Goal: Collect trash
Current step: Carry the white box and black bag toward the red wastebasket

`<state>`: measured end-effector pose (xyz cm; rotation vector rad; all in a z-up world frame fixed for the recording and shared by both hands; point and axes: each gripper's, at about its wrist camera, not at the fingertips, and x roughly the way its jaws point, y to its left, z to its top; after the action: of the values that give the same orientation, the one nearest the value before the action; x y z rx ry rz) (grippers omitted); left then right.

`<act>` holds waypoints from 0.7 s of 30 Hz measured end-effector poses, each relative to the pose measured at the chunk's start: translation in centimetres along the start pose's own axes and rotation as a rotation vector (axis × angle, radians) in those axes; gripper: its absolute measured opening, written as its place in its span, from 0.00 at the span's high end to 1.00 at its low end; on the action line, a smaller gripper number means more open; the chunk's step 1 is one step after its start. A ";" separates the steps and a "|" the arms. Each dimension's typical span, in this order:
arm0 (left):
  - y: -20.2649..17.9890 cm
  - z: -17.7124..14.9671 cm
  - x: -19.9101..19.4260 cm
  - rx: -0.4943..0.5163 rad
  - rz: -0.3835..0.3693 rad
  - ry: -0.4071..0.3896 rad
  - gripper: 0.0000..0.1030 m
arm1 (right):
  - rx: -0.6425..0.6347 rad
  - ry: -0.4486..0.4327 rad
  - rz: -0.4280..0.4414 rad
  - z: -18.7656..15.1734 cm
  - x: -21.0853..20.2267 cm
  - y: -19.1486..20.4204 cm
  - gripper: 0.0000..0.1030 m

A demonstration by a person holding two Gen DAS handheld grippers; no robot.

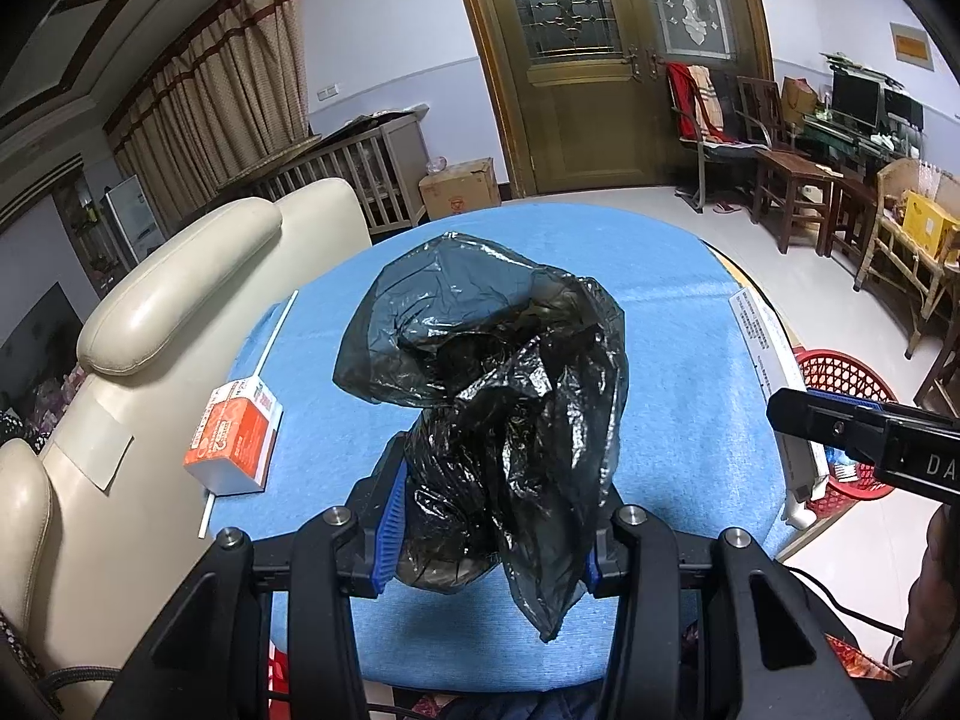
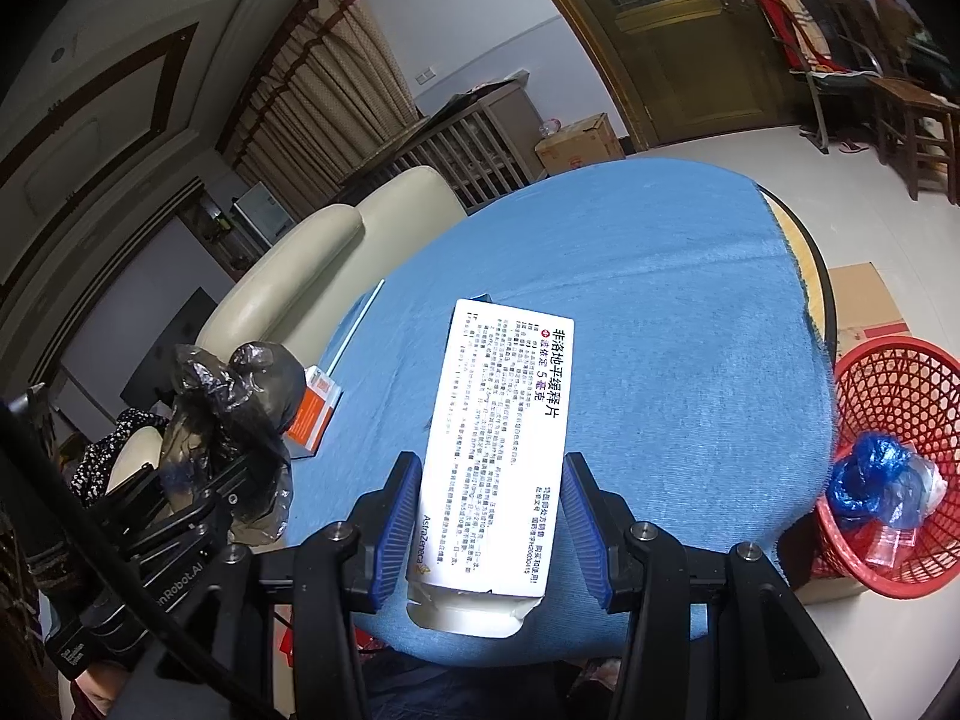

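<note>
A crumpled black plastic bag (image 1: 498, 408) bulges up between the blue pads of my left gripper (image 1: 492, 498), which is shut on it above the blue tablecloth (image 1: 672, 312). The right wrist view has that bag (image 2: 240, 396) and the left gripper (image 2: 228, 480) at its left edge. My right gripper (image 2: 491, 468) is shut on a long white medicine box (image 2: 504, 420) with printed text; its torn near end sticks out behind the pads. From the left wrist view, the box (image 1: 768, 354) and right gripper (image 1: 810, 420) are over the table's right edge.
An orange-and-white carton (image 1: 237, 441) and a white straw (image 1: 270, 348) lie on the cloth at the left. On the floor to the right of the table stands a red mesh basket (image 2: 900, 408) holding blue plastic (image 2: 870, 480). A cream sofa (image 1: 180, 300) borders the table's left side.
</note>
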<state>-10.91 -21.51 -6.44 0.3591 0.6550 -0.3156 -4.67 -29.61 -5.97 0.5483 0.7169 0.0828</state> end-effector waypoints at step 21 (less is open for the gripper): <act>-1.4 0.4 0.7 0.062 -0.019 0.012 0.54 | 0.065 -0.019 -0.007 -0.8 -1.6 -1.7 0.51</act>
<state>-10.72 -23.08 -6.89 0.4143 0.6618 -0.3522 -6.61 -31.12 -6.39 0.6083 0.7046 0.0476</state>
